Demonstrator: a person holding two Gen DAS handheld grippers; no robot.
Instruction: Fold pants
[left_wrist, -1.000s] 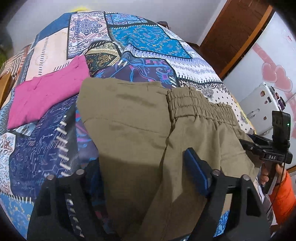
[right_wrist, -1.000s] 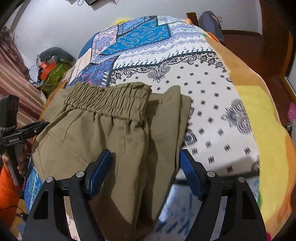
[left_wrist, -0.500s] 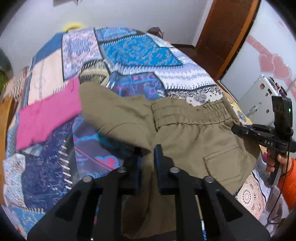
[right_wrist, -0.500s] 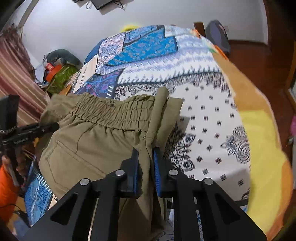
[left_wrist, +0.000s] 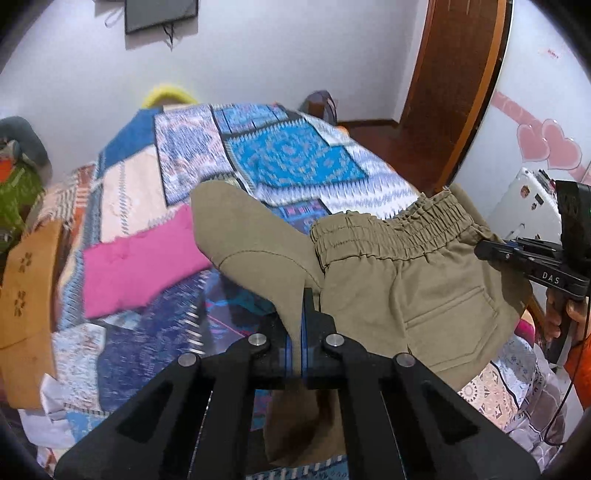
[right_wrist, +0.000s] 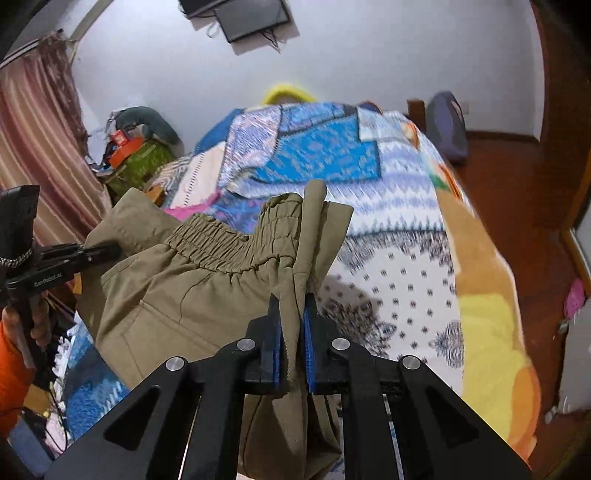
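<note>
I find the left claw (left_wrist: 303, 332) and right claw (right_wrist: 293, 332) each clamped on limp, light pants (left_wrist: 406, 280), best held by the side edges ahead.

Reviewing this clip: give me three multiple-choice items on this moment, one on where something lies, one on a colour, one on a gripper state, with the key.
1. Where does the pink cloth lie?
A. on the patchwork bedspread, left of the pants
B. on the wooden floor
C. draped over the door

2. What colour are the pants?
A. navy
B. olive khaki
C. white

3. How is the left gripper?
A. wide open above the pants
B. shut on nothing
C. shut on a fold of the pants

Key: 1 A, the left wrist view shows it flat on the bedspread. 2 B, both views show olive fabric with an elastic waistband. 3 C, fabric is pinched between its blue pads; the right gripper pinches likewise.
</note>
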